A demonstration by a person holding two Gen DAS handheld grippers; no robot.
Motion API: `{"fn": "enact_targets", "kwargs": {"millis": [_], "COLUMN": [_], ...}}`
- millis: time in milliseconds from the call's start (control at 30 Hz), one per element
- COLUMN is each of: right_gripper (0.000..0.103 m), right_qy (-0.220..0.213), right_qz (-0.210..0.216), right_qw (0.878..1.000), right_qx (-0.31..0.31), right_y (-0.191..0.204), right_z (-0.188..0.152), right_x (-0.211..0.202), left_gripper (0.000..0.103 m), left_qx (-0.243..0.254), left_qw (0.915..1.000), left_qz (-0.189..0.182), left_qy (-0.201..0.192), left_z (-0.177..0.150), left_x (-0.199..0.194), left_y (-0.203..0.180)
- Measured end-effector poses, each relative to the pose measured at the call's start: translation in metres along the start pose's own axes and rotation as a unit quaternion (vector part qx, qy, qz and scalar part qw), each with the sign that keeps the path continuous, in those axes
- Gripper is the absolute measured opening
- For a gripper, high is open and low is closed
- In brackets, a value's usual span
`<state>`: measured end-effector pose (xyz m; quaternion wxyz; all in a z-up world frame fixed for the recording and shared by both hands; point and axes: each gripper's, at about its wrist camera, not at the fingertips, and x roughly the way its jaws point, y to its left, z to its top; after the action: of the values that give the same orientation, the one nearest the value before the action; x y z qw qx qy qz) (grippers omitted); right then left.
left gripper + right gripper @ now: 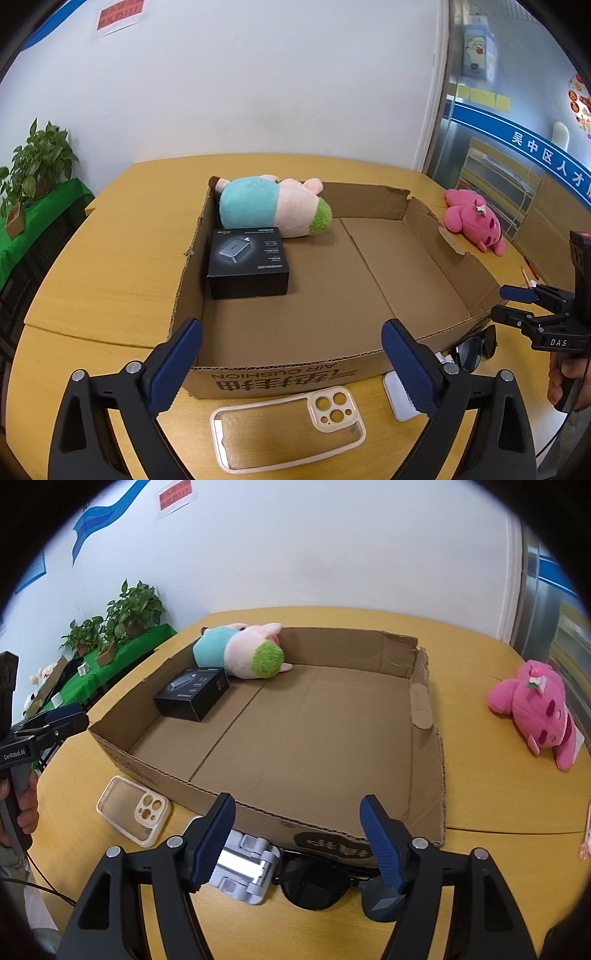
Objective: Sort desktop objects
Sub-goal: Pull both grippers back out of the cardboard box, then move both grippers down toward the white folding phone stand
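A shallow cardboard box lies on the wooden table. Inside it, at the far left, rest a black charger box and a blue-and-pink plush. My left gripper stands open at the box's near wall, above a clear phone case, with nothing between its fingers. My right gripper is open over dark sunglasses and a white folding stand, gripping neither.
A pink plush lies on the table right of the box. Potted plants stand on a green-covered bench beyond the table's left edge. A white wall runs behind, and a pencil lies near the right gripper.
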<state>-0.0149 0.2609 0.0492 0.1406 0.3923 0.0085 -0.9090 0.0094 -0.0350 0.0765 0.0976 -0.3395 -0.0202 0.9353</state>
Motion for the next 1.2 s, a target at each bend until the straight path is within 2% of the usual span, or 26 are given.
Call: {"fn": "enact_targets", "kwargs": {"millis": [333, 400, 500, 600, 700, 767, 900, 1067, 1200], "right_gripper": [0.070, 0.070, 0.070, 0.070, 0.070, 0.070, 0.070, 0.070, 0.070], "right_qy": [-0.001, 0.001, 0.013, 0.034, 0.068, 0.090, 0.096, 0.099, 0.106], "right_qz": [0.023, 0.040, 0.092, 0.134, 0.158, 0.166, 0.177, 0.169, 0.163], "right_qw": [1.000, 0.999, 0.996, 0.990, 0.985, 0.982, 0.979, 0.979, 0.979], "right_qx": [-0.003, 0.003, 0.008, 0.006, 0.017, 0.020, 0.033, 0.048, 0.058], "right_y": [0.015, 0.015, 0.020, 0.030, 0.035, 0.038, 0.038, 0.032, 0.028], "right_z": [-0.004, -0.006, -0.014, -0.029, -0.049, -0.061, -0.069, -0.076, -0.084], "right_x": [0.000, -0.002, -0.001, 0.004, 0.017, 0.025, 0.028, 0.029, 0.028], "left_gripper": [0.101, 0.101, 0.101, 0.101, 0.101, 0.101, 0.100, 0.086, 0.078], "left_qx": [0.025, 0.025, 0.032, 0.045, 0.041, 0.028, 0.006, 0.002, 0.011], "left_qw": [0.9995, 0.9993, 0.9971, 0.9947, 0.9919, 0.9885, 0.9814, 0.9708, 0.9646], "left_qz": [-0.021, -0.028, -0.066, -0.084, -0.096, -0.116, -0.146, -0.171, -0.170], "left_qy": [0.002, 0.006, 0.019, 0.041, 0.072, 0.092, 0.124, 0.168, 0.201], "left_z": [-0.002, -0.005, -0.013, -0.027, -0.039, -0.046, -0.055, -0.067, -0.079], "left_x": [0.004, 0.006, 0.009, 0.017, 0.028, 0.037, 0.056, 0.081, 0.099], "left_y": [-0.027, -0.032, -0.044, -0.060, -0.069, -0.074, -0.082, -0.095, -0.104]}}
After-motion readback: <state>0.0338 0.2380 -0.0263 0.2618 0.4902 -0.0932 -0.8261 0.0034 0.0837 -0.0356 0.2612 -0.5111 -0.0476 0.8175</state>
